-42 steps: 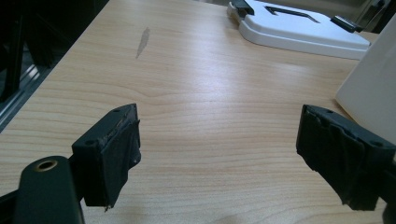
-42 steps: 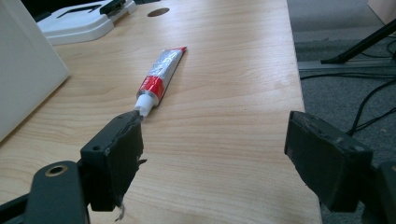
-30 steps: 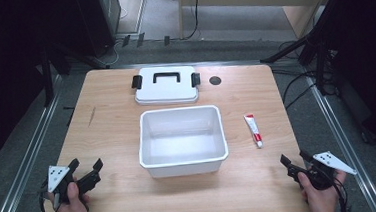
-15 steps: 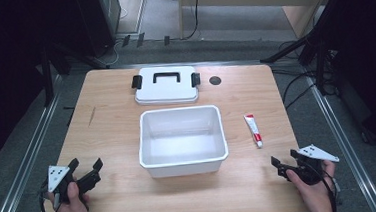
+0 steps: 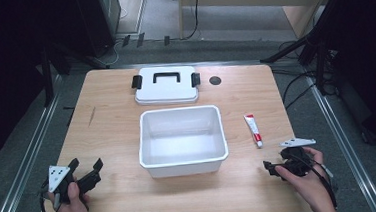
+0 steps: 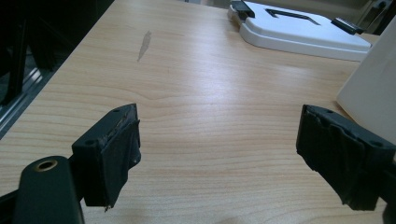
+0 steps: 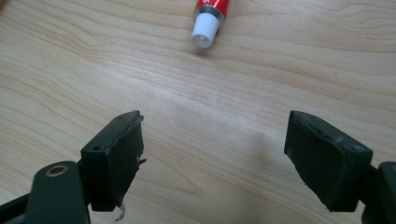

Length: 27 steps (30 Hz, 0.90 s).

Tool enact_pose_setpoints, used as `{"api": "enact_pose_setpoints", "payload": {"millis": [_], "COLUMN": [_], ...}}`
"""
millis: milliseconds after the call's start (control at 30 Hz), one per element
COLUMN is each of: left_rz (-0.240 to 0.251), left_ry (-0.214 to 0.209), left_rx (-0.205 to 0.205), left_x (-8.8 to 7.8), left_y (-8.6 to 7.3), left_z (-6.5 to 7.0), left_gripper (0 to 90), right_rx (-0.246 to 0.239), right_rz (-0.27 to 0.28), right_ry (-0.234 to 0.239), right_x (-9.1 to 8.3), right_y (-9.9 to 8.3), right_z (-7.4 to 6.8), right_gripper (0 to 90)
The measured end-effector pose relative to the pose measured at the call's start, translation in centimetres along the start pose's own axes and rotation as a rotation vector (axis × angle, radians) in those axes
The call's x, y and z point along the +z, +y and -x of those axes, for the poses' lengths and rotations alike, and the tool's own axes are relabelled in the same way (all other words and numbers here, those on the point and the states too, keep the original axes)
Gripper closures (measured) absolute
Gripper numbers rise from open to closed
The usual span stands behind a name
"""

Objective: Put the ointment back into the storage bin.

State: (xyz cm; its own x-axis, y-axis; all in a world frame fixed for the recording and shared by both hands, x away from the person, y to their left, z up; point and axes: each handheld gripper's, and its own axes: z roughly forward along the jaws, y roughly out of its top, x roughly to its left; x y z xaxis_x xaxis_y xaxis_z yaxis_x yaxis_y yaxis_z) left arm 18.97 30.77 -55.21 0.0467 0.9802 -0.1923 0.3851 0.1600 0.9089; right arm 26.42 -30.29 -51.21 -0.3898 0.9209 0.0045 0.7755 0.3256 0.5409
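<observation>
A small red-and-white tube (image 5: 253,129) lies flat on the bare wooden table (image 5: 112,126) just right of the open white box (image 5: 184,164), its white cap (image 7: 205,33) towards the person, its red body pointing away, nothing touching it.

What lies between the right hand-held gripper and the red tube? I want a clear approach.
Only bare wooden tabletop, seen in the right gripper view: the right hand-held gripper is open, the red tube lying ahead.
</observation>
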Motion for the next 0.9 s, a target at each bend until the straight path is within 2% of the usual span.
{"api": "enact_pose_setpoints", "payload": {"millis": [200,367,567,733,900], "left_rz": [-0.01,-0.017,-0.025,-0.028,-0.03], "left_ry": [-0.001,-0.003,-0.006,-0.009,-0.012], "left_rx": [0.01,0.011,0.01,0.004,0.002], "left_x": [0.1,0.2,0.3,0.3,0.3], "left_y": [0.0,0.1,0.1,0.1,0.1], "left_z": [0.0,0.1,0.0,0.0,0.0], "left_gripper": [14.4,14.4,14.4,14.4,14.4], "right_rx": [0.01,-0.011,-0.031,-0.047,-0.048], "right_rz": [-0.15,-0.287,-0.416,-0.459,-0.464], "right_ry": [-0.019,0.004,0.019,0.001,0.0], "right_x": [-0.2,0.1,0.7,1.0,0.9], "right_y": [1.6,3.0,4.8,6.2,7.8], "right_z": [0.2,-0.1,-0.8,-1.2,-1.2], "right_gripper": [19.0,16.9,17.9,19.4,29.0]}}
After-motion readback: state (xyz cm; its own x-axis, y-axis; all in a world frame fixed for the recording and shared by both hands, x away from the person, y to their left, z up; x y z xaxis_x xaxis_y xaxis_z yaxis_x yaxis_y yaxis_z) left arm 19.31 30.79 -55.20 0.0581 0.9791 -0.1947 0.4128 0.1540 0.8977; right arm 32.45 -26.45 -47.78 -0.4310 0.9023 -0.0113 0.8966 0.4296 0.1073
